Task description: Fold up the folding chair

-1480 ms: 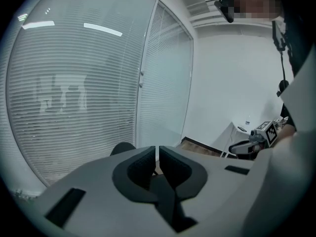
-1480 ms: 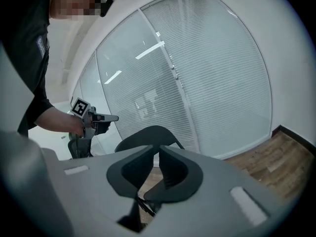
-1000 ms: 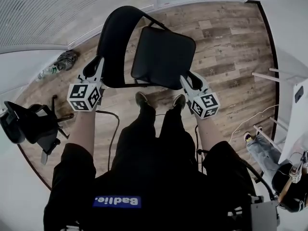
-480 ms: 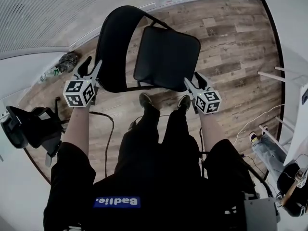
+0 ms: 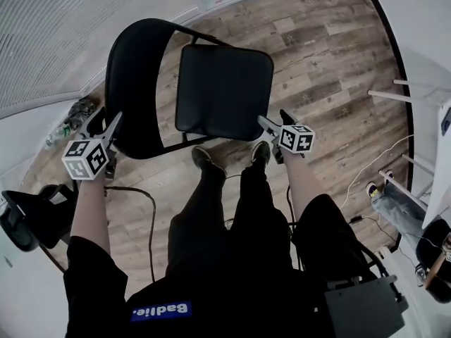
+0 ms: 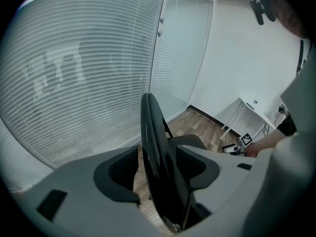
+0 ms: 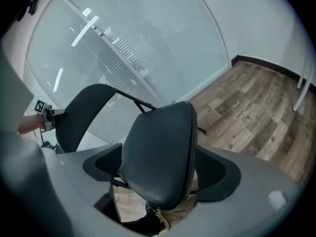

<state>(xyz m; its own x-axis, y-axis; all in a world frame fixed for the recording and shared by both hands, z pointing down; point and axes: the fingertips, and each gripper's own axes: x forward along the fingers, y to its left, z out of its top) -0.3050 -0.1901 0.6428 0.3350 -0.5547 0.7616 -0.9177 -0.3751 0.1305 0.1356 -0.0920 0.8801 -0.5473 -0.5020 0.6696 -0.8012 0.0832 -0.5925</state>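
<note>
Chair (image 5: 222, 90), black, folding: stands unfolded on the floor (image 5: 331, 55), just ahead of the person's shoes (image 5: 204, 157). Its seat (image 5: 232, 62) sticks out from the backrest (image 5: 130, 90) (a curved black panel on a thin frame).

Left gripper (image 5: 106, 122): held at the backrest's near edge, pointing down at a slant. Jaws have just been opening and now stand wide apart. In the left gripper view the backrest (image 6: 158, 172) runs edge-on between the two pads (image 6: 121, 174), and neither pad presses on it. Marker cube (image 5: 86, 158) sits behind the jaws, over the forearm.

Right gripper (image 5: 275, 120): held at the near right corner of the seat, also pointing down at a slant. Jaws have just been opening and now stand wide apart. In the right gripper view the seat (image 7: 158, 152) fills the gap between them, with no pad closed on it. The backrest (image 7: 81, 115) shows beyond, to the left.

Surroundings:
- Blinds (image 5: 49, 27) cover the glass wall behind the chair.
- Cable (image 5: 148, 210) trails over the floor to the left of the person's legs.
- Office chair (image 5: 28, 210), dark, lies at the left edge of the head view, well apart from the folding one.
- Table legs (image 5: 402, 97), white, stand at the right edge.
</note>
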